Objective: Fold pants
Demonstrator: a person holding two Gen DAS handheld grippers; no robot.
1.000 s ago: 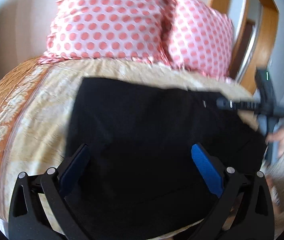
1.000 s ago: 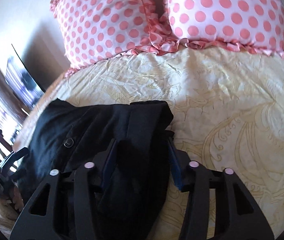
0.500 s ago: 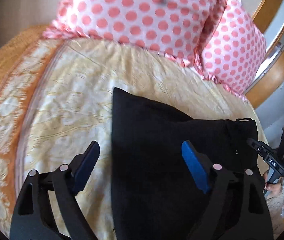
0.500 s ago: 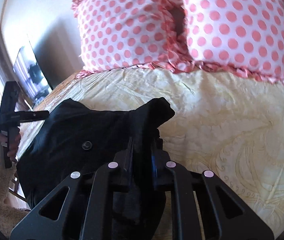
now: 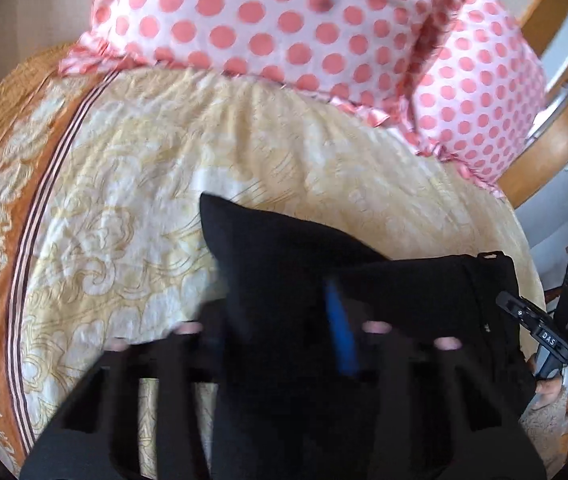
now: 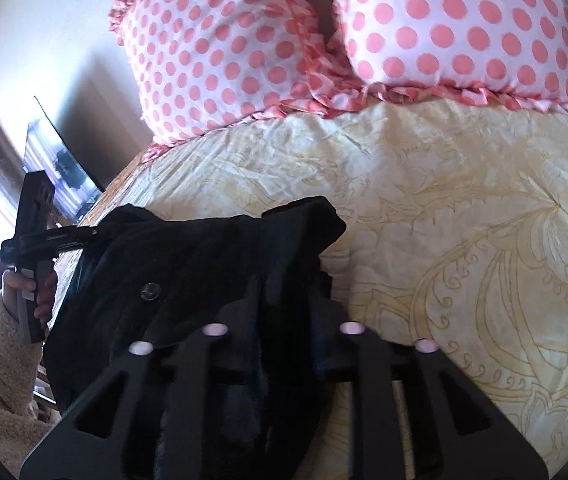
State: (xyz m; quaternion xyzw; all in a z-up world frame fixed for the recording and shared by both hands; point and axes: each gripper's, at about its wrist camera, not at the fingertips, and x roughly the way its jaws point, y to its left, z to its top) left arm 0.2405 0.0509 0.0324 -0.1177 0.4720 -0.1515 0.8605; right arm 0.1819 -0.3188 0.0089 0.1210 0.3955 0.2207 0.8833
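Both grippers pinch the black pants (image 5: 364, 280): the left gripper (image 5: 280, 320), just closing, and the right gripper (image 6: 284, 292). Open bedspread (image 6: 464, 208) lies beyond; pillows (image 6: 444, 28) far.

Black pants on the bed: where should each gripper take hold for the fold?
Grip the black pants at their two near corners, from the bed's near edge: left gripper at the leg end, right gripper at the buttoned waist; both ends overhang it.

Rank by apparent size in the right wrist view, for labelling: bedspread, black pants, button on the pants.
1. bedspread
2. black pants, partly hidden by the fingers, yet clearly smaller
3. button
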